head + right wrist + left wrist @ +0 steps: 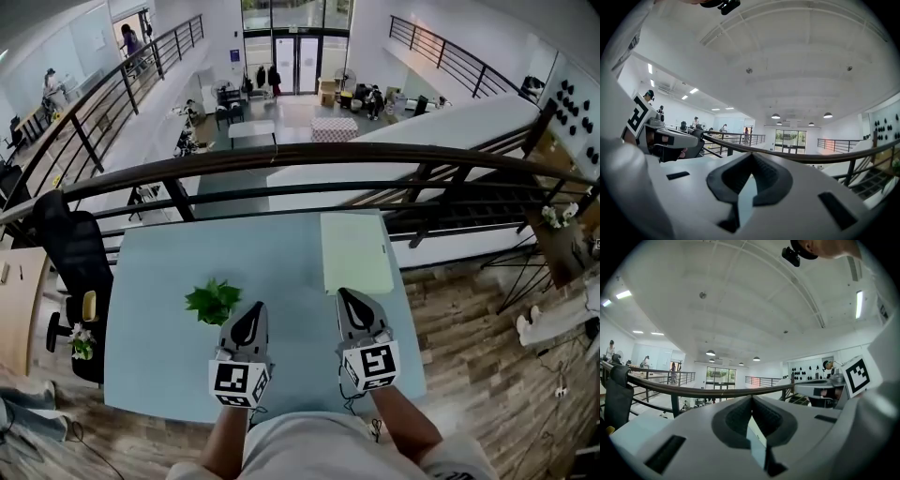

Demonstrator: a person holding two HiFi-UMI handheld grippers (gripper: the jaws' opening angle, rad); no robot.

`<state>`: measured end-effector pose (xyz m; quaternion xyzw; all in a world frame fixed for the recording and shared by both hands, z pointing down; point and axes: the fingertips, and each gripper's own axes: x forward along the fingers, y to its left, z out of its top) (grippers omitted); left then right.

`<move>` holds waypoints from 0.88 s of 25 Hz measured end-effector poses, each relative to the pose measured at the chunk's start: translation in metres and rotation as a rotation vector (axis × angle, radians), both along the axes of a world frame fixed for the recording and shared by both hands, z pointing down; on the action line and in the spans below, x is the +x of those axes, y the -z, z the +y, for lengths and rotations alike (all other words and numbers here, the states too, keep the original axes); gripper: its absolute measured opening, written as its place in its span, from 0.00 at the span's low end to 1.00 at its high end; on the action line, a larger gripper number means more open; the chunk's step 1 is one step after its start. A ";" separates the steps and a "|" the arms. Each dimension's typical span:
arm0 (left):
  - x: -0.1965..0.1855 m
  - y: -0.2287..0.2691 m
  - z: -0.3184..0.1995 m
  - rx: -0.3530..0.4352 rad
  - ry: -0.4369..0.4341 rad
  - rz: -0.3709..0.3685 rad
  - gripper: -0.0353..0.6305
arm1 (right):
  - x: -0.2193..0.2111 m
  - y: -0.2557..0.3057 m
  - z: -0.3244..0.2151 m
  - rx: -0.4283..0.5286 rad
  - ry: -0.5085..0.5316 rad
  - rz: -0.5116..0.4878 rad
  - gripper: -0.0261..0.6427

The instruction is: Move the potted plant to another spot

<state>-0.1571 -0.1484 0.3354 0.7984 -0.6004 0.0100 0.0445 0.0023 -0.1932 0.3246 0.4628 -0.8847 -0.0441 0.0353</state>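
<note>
The potted plant, small with green leaves, stands on the pale blue table left of centre. My left gripper hovers just right of the plant, apart from it, and points away from me. Its jaws meet at the tip with nothing between them. My right gripper is held level further right, jaws closed on nothing. Neither gripper view shows the plant; both look out over the railing.
A pale green mat lies at the table's far right corner. A dark railing runs just behind the table's far edge. A black office chair stands left of the table, with a small plant below it.
</note>
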 end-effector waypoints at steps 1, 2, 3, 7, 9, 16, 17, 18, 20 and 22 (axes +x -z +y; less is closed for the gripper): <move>0.000 0.000 0.000 0.000 0.000 -0.001 0.07 | -0.001 0.000 0.000 0.003 0.002 0.004 0.04; 0.000 -0.001 0.000 -0.001 0.001 -0.001 0.07 | -0.002 -0.001 -0.001 0.006 0.004 0.007 0.04; -0.001 -0.001 0.000 -0.003 0.002 -0.001 0.07 | -0.004 -0.001 -0.001 0.009 0.007 0.010 0.04; -0.003 -0.005 -0.002 -0.006 0.006 0.003 0.07 | -0.009 -0.001 -0.006 0.014 0.018 0.014 0.04; -0.003 -0.007 -0.002 -0.010 0.010 0.005 0.07 | -0.011 -0.001 -0.006 0.018 0.025 0.021 0.04; -0.005 -0.011 -0.003 -0.022 0.015 0.001 0.07 | -0.015 -0.009 -0.008 -0.002 0.035 0.023 0.04; -0.005 -0.011 -0.003 -0.023 0.015 0.001 0.07 | -0.015 -0.009 -0.008 -0.005 0.034 0.023 0.04; -0.005 -0.011 -0.003 -0.024 0.015 0.001 0.07 | -0.015 -0.010 -0.009 -0.008 0.033 0.023 0.04; -0.004 -0.012 -0.004 -0.026 0.014 0.001 0.07 | -0.014 -0.012 -0.009 -0.012 0.032 0.025 0.04; -0.002 -0.013 -0.003 -0.028 0.012 0.000 0.07 | -0.013 -0.014 -0.008 -0.016 0.033 0.025 0.04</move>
